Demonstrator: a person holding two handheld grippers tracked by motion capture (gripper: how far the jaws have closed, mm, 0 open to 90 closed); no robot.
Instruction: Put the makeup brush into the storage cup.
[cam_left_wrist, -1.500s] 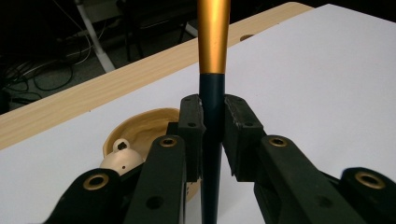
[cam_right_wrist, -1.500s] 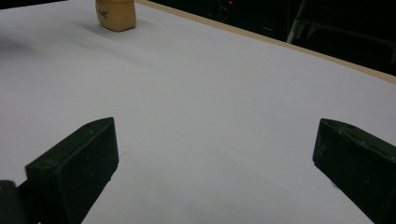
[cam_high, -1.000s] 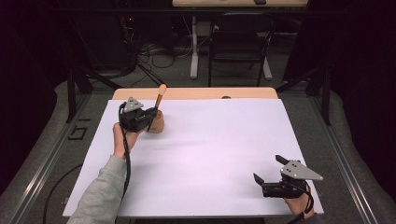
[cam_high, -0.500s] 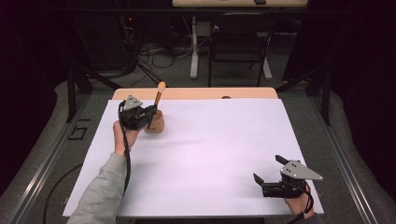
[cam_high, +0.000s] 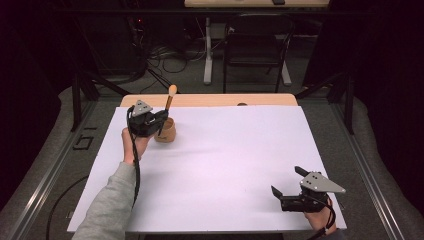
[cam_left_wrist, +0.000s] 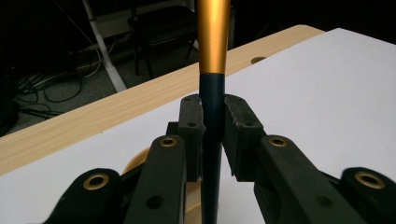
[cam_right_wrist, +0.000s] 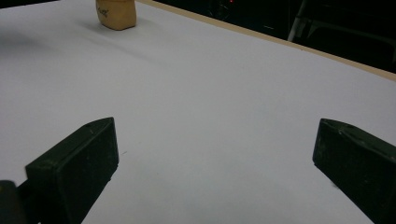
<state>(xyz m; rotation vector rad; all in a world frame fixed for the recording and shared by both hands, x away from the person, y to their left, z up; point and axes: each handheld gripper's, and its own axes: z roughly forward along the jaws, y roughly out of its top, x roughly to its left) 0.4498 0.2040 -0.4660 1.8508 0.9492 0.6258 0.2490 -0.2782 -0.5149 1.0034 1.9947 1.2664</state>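
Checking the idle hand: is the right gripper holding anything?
No, the right gripper has its jaws spread wide over the bare white sheet, with nothing between them.

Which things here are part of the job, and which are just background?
In the job:
- brush, clamped in the left gripper
- wooden cup, brush standing in it

Not in the job:
- right gripper, jaws open and empty, near corner
- white sheet
- chair and cables behind the table
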